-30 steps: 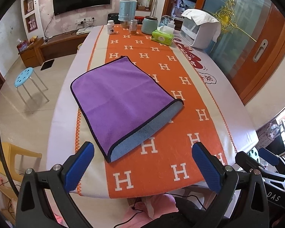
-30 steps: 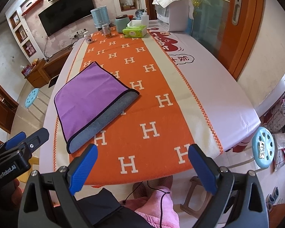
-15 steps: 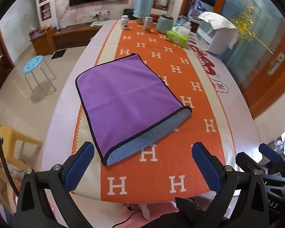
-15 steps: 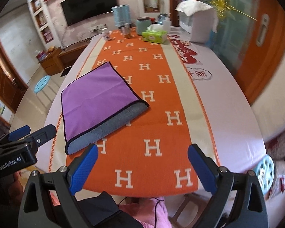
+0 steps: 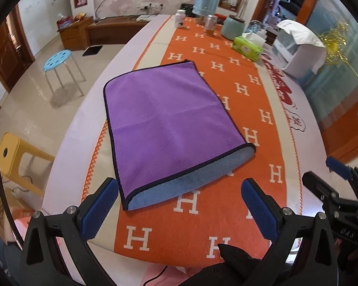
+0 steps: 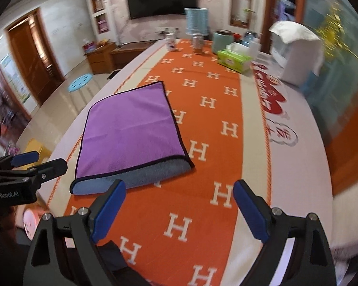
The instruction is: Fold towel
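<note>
Two wrist views from the table's near end, both facing down its length

Each looks forward between its own fingers; the left one sits nearer the towel. Both share the towel, orange runner and far-end clutter, and each catches the other gripper at its edge.

White "H" letters on orange table runner, "GenRobot.AI" on left gripper body

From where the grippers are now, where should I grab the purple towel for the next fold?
Take the purple towel at its two near corners, coming from the near table edge. The open layered hem with grey-blue underside faces both open grippers there; left gripper takes the left corner, right gripper the right.
</note>
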Action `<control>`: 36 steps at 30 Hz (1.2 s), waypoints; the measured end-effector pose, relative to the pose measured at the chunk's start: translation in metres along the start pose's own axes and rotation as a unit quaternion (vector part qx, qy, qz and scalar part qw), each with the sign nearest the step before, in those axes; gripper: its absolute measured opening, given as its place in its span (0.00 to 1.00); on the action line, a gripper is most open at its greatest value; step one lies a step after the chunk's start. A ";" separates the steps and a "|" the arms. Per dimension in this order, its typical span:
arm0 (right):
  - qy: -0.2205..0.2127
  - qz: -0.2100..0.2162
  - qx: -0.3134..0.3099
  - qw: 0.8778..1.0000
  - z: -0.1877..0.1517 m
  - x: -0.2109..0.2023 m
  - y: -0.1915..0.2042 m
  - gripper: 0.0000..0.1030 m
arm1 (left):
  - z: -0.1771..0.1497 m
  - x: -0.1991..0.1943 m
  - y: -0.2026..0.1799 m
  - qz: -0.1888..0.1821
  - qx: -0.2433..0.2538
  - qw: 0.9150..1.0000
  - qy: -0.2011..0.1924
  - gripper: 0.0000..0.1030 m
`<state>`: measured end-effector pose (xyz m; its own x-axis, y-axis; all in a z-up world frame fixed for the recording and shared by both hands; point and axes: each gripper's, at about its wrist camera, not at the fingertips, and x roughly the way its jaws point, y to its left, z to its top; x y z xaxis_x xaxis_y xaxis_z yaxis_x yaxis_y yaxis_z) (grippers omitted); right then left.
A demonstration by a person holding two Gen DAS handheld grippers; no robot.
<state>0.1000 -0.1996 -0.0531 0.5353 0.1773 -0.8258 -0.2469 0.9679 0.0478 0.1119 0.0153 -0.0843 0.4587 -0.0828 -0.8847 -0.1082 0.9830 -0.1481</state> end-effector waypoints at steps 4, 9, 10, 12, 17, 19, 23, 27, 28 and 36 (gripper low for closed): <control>0.010 0.017 -0.039 0.999 0.008 0.023 -0.005 0.87 | -0.005 0.016 0.007 0.015 -0.021 1.000 0.010 0.99; 0.023 0.044 -0.097 0.994 0.012 0.054 -0.008 0.83 | -0.014 0.035 0.017 0.037 -0.036 0.999 0.016 0.99; 0.025 0.050 -0.110 0.992 0.012 0.060 -0.007 0.83 | -0.016 0.039 0.020 0.040 -0.040 0.998 0.018 0.99; 0.029 0.063 -0.141 0.988 0.013 0.071 -0.007 0.83 | -0.019 0.047 0.026 0.045 -0.050 0.997 0.024 0.99; 0.033 0.087 -0.196 0.976 0.013 0.094 -0.005 0.83 | -0.024 0.066 0.038 0.064 -0.068 0.995 0.041 0.99; 0.036 0.094 -0.211 0.972 0.011 0.103 -0.004 0.82 | -0.027 0.073 0.043 0.068 -0.072 0.994 0.046 0.99; 0.041 0.107 -0.241 0.964 0.007 0.119 -0.002 0.79 | -0.031 0.086 0.049 0.072 -0.063 0.994 0.050 0.99; 0.047 0.117 -0.270 0.954 0.000 0.136 0.000 0.74 | -0.033 0.094 0.054 0.079 -0.064 0.994 0.045 0.99; 0.049 0.117 -0.274 0.953 -0.001 0.139 0.000 0.74 | -0.033 0.098 0.054 0.075 -0.063 0.994 0.046 0.99; 0.058 0.127 -0.283 0.949 -0.003 0.164 -0.002 0.66 | -0.029 0.119 0.052 0.072 -0.045 0.995 0.055 0.96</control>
<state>0.1858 -0.1731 -0.1905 0.3161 0.3389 -0.8861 -0.7674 0.6405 -0.0289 0.1357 0.0524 -0.2100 0.3339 0.0350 -0.9420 -0.2460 0.9679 -0.0512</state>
